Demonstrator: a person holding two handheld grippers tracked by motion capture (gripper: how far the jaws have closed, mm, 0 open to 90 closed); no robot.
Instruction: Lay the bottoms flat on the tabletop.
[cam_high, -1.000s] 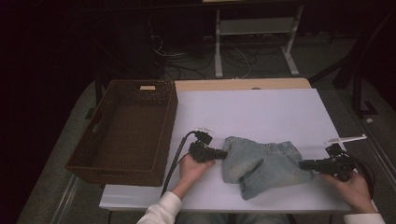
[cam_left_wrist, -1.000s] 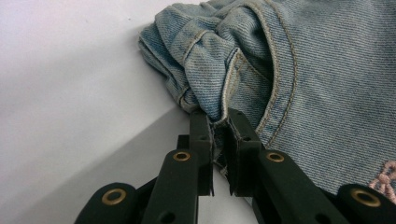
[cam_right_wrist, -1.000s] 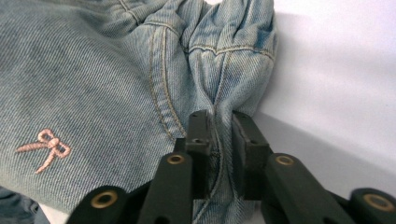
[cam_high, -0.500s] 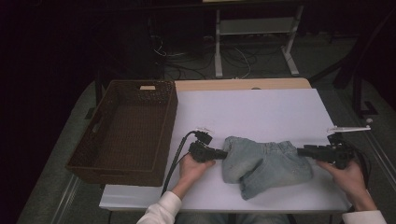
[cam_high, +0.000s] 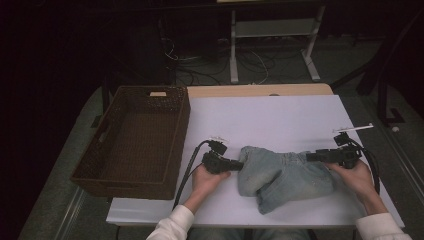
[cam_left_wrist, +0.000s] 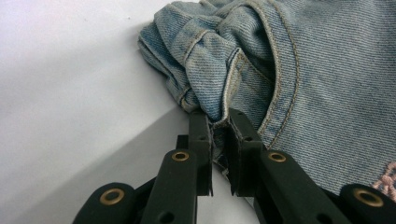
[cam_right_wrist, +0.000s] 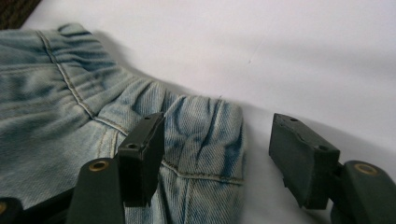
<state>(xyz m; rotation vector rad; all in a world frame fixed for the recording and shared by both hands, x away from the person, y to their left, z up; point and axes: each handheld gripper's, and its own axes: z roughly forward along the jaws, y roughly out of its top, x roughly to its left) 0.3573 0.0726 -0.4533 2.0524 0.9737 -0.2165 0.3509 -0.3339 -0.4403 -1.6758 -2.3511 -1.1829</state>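
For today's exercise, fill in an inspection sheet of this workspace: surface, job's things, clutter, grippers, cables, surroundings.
Surface: white table, bare beyond the items.
Job's things: folded denim shorts; wicker basket at left, nothing inside.
Clutter: nothing seen.
Grippers: left gripper shut on a denim fold; right gripper has just been opening, the waistband corner lies loose between its fingers.
Cables: black cable trails from the left gripper.
Surroundings: dark; floor wires, metal stand.

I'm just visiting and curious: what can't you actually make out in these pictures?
- Faded blue denim garment: folded, so its underside and full shape are hidden in the high view.
- Pink mark on the denim: cut off by the left gripper view's edge.
- Brown woven basket: the near wall hides the near part of its floor.
- Room behind the white table: too dark.
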